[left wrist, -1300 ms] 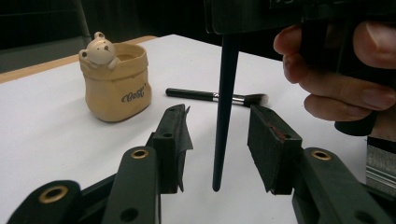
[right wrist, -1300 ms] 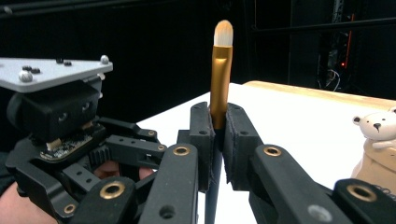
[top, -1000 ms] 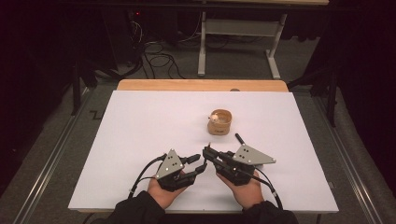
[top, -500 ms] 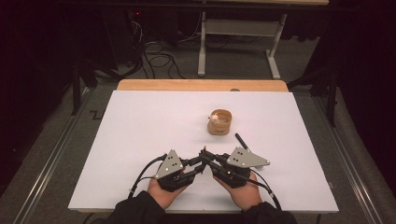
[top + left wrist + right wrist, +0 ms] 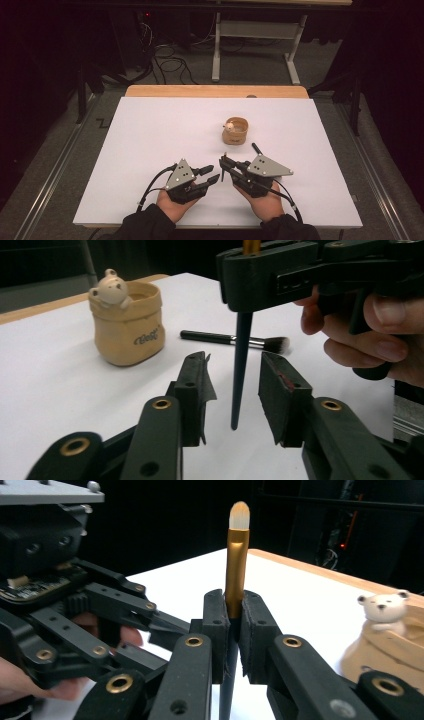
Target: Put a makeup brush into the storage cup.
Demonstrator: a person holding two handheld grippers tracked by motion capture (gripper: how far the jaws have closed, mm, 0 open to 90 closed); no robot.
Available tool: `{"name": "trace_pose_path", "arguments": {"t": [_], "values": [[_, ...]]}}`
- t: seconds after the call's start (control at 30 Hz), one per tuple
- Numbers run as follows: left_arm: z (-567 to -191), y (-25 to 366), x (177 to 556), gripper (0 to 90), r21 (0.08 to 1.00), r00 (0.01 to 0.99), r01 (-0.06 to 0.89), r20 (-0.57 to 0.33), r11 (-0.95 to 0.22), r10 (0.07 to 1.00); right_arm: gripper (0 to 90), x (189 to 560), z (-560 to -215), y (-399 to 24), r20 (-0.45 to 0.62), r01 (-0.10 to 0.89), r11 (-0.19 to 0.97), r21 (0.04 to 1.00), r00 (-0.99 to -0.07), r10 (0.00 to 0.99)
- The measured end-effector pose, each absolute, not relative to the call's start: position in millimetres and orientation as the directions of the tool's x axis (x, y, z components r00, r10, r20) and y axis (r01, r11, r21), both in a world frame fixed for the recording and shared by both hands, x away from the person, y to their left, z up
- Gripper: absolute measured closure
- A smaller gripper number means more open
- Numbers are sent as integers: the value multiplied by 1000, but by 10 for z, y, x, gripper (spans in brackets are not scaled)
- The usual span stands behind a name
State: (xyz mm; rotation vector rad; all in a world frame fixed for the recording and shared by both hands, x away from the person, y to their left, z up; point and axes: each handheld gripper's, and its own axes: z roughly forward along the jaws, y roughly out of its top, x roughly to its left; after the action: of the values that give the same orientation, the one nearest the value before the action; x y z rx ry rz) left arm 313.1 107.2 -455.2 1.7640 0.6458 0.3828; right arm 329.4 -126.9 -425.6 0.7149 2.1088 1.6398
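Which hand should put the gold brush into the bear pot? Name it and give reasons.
Right. The right gripper is shut on the gold brush and sits nearer the bear pot. The left gripper's jaws, just opening, flank the handle without pressing it.

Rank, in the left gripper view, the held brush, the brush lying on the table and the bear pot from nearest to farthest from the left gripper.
1. Gold-ferruled brush: hangs upright between the left gripper's open jaws, clamped in the right gripper.
2. Bear pot: ahead, to the left.
3. Black makeup brush: flat on the white table, beyond the jaws, slightly behind the pot.
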Motion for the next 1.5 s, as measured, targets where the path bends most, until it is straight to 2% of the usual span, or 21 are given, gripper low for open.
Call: {"name": "trace_pose_path", "arguments": {"t": [0.5, 0.77, 1.0, 1.27, 1.5], "values": [[-4500, 1411, 3255, 383, 954, 727, 244, -62, -173, 684, 842, 3429, -4239, -1498, 9, 170, 175, 970, -742, 670], [-4488, 1633, 3310, 249, 947, 681, 283, -88, -150, 727, 841, 3479, -4232, -1591, 13, 173, 162, 972, -721, 692], [-4468, 1752, 3305, 164, 942, 673, 303, -104, -143, 733, 842, 3499, -4227, -1641, 24, 187, 153, 970, -705, 709], [-4471, 1891, 3292, 109, 935, 663, 325, -119, -141, 739, 841, 3530, -4218, -1705, 19, 183, 149, 972, -690, 724], [-4502, 2043, 3258, 55, 932, 646, 322, -89, -165, 758, 842, 3543, -4210, -1752, 23, 189, 143, 971, -676, 737]]}}
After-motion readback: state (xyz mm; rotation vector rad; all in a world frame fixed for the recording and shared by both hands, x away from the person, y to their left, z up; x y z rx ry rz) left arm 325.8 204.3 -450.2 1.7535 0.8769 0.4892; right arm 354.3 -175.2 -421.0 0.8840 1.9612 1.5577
